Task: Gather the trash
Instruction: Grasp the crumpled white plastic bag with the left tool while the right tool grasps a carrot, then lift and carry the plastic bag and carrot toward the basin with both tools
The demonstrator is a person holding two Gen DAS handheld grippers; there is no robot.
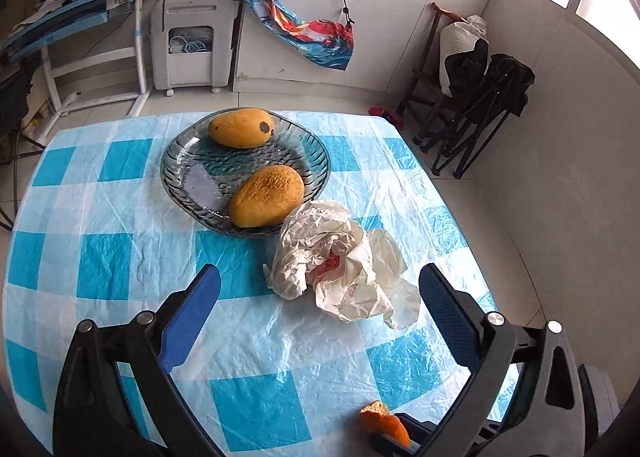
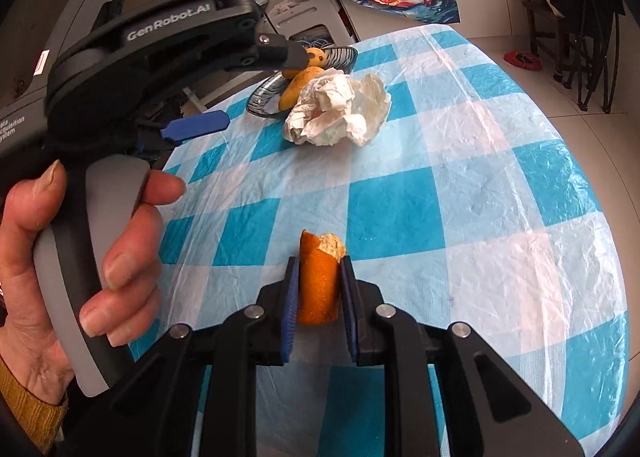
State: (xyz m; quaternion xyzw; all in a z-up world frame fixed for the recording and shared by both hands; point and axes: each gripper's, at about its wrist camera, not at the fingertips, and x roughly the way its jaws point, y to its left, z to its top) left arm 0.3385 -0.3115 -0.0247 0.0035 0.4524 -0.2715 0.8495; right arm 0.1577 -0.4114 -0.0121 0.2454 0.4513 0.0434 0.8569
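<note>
Orange peel [image 2: 319,281]: clamped upright between the blue pads of the right gripper [image 2: 319,289], above the checked tablecloth [image 2: 500,185]. Left gripper [image 1: 320,281]: fingers spread wide, nothing held, poised over the crumpled white wrapper [image 1: 340,261]. The wrapper is laid on the cloth, touching the glass dish [image 1: 180,161], in which two mangoes [image 1: 267,196] are kept.

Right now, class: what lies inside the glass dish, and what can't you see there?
Inside the glass dish lie two mangoes on otherwise bare glass. What is under each mango is covered, and the crumpled paper hides part of the near rim.
</note>
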